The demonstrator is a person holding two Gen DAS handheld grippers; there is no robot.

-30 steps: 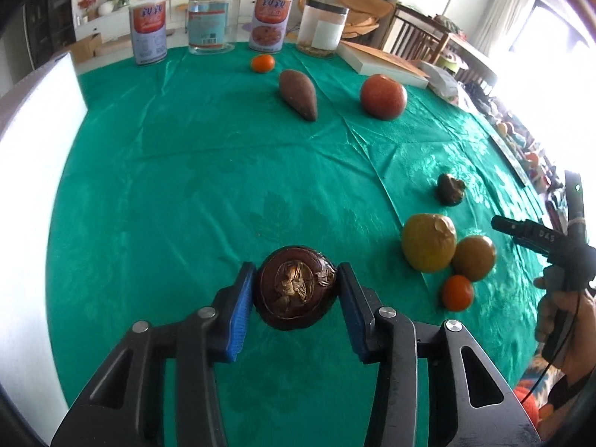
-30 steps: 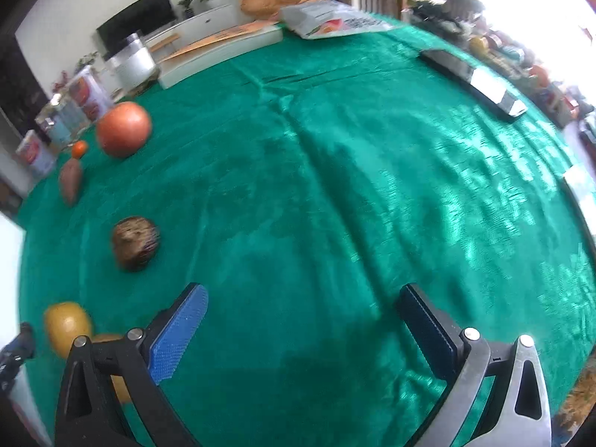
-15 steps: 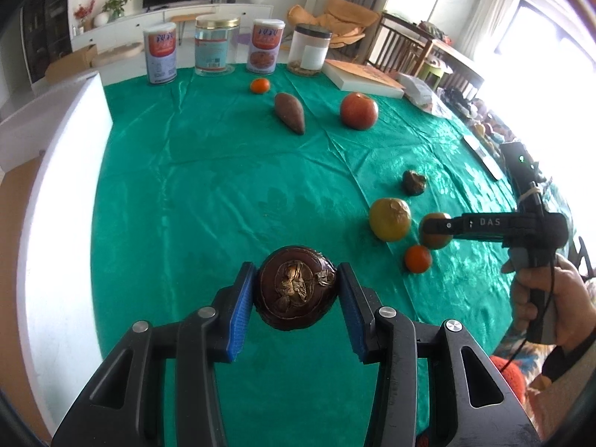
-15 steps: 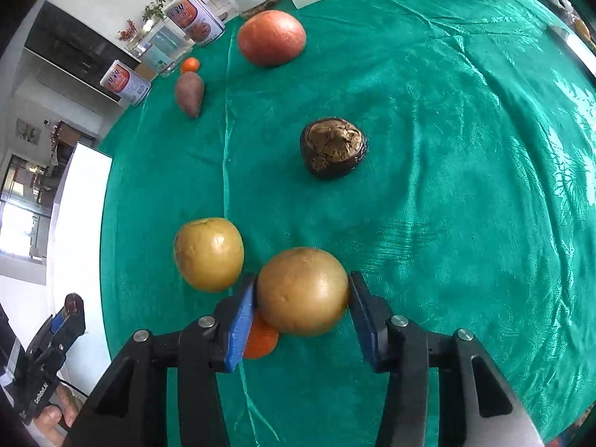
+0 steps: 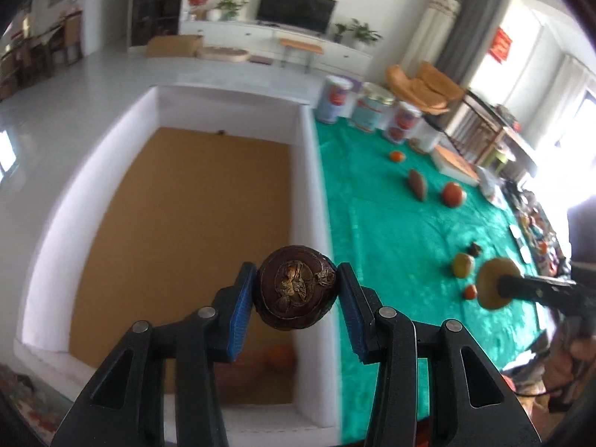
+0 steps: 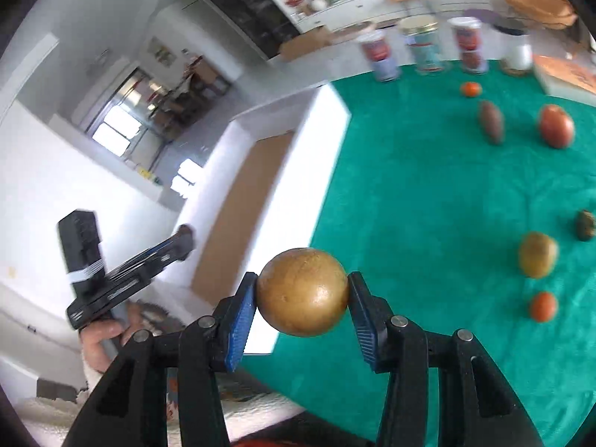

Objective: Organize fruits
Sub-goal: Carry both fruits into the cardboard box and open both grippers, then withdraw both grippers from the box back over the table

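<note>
My left gripper [image 5: 296,290] is shut on a dark brown round fruit [image 5: 294,285] and holds it in the air over the white foam box [image 5: 313,171], just inside its right wall. My right gripper [image 6: 302,294] is shut on a golden-brown round fruit [image 6: 302,291], lifted above the green tablecloth [image 6: 428,193] near the box's wall [image 6: 298,171]. Left on the cloth are a small orange [image 6: 470,89], a sweet potato [image 6: 491,122], a red fruit [image 6: 556,126], a dark small fruit [image 6: 585,225], a yellow fruit [image 6: 538,254] and another small orange [image 6: 543,306].
The box has a brown cardboard floor [image 5: 186,223]; an orange fruit [image 5: 281,357] and a blurred reddish one lie at its near end. Several tins and jars [image 5: 337,98] line the table's far edge beside a flat book-like box [image 6: 566,74]. A hand [image 6: 98,339] grips the left tool.
The right gripper, open a second ago, closed on the golden-brown fruit and lifted it off the cloth. Both grippers rose and swung left toward the white box; the left kept its dark fruit.
</note>
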